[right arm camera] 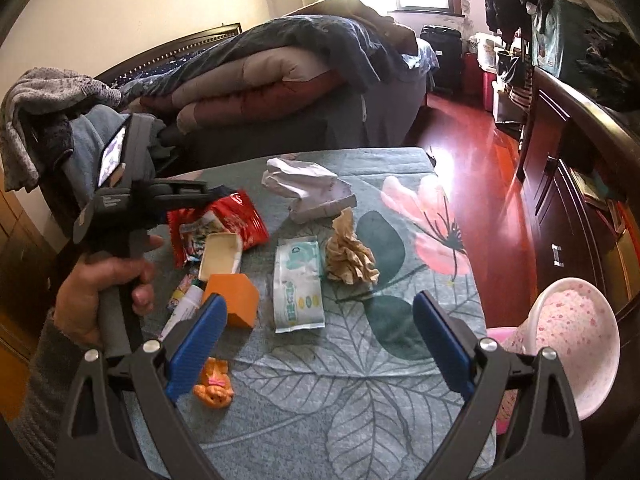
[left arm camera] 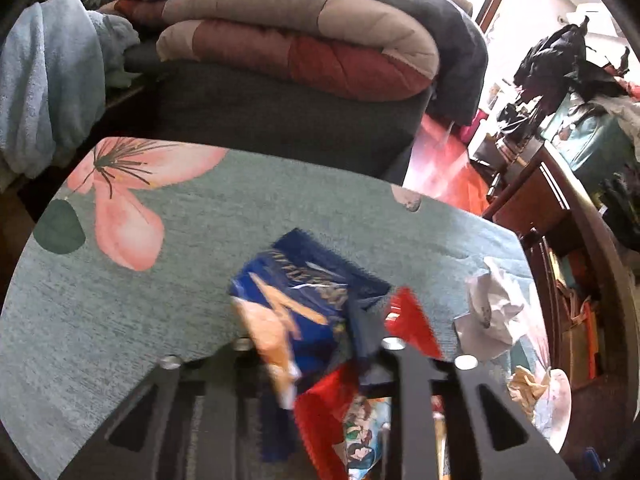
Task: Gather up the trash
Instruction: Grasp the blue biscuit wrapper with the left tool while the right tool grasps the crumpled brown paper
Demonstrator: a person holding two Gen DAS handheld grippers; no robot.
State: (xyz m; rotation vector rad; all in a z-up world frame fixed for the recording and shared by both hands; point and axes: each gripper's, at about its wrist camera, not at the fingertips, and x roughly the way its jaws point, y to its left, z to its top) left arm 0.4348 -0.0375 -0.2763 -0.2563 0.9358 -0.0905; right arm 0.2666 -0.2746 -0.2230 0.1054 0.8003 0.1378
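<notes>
Blue wrapper [left arm camera: 296, 312] upright, long axis vertical

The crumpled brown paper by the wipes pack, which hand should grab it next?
Probably the right. The right gripper is open and empty, facing the brown paper. The left gripper is shut on a blue wrapper.
</notes>
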